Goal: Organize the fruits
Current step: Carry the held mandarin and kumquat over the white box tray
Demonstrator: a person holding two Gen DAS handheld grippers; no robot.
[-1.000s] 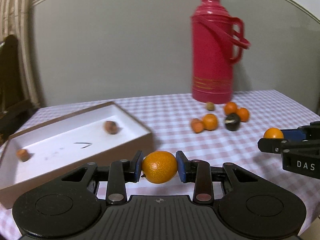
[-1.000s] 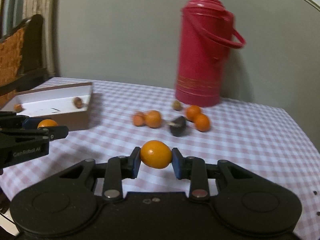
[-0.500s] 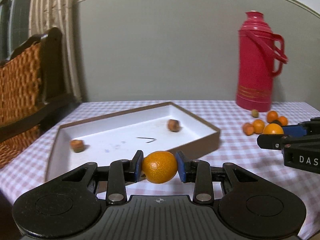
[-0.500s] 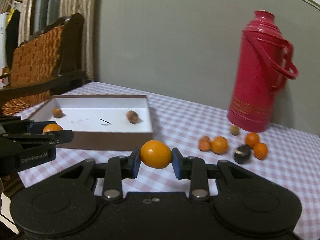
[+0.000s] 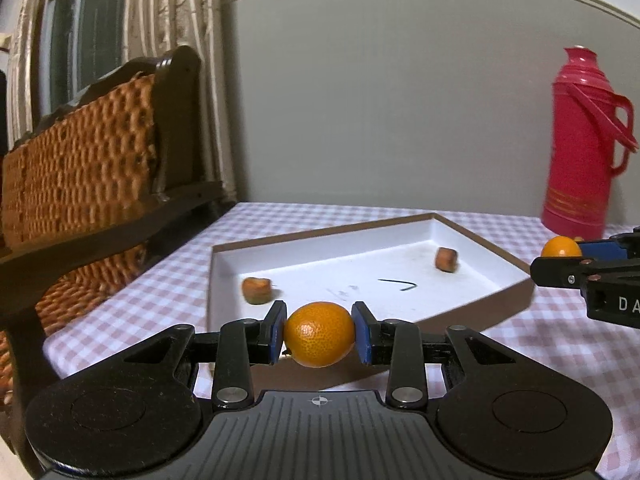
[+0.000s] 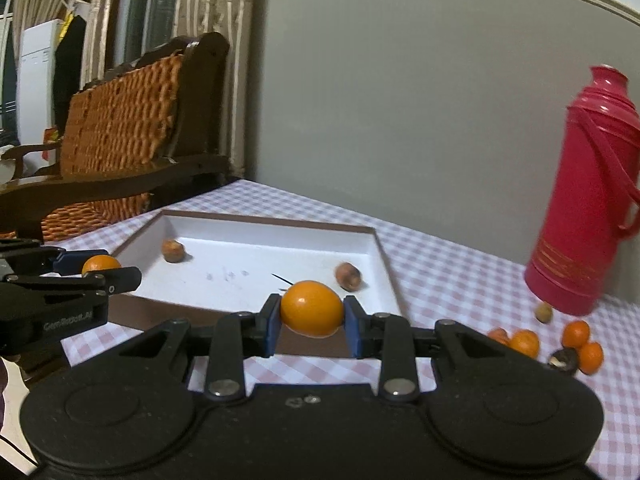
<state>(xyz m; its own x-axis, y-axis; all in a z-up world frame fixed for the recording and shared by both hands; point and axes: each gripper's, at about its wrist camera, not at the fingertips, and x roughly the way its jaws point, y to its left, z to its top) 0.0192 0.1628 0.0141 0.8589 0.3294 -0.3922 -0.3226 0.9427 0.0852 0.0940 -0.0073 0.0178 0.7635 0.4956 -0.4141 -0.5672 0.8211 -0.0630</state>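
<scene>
Left tongs: blue pads closed on a round, dimpled orange citrus fruit, lower centre of the left wrist view. The fruit sits squarely between the two pads, touching both, clear of the surface below, in front of the near brown wall of the tray.

Right tongs: blue pads clamped on a smooth, oval orange fruit, centre of the right wrist view, held between both pads over the near edge of the tray. The same tongs show at the right edge of the left wrist view, fruit at the tip.

Shallow rectangular tray, brown outside, white inside: on the pink-and-white checked tabletop, mid-frame. Contents: two small brown fruits lying well apart, and a thin dark stem between them.

Loose group of small orange fruits: lower right of the right wrist view, on the tabletop, with one dark fruit among them and a small tan fruit just beside the flask base.

Tall red plastic vacuum flask with handle: upright, right edge.

Dark wooden chair with woven cane back: left side, beside the tabletop.
</scene>
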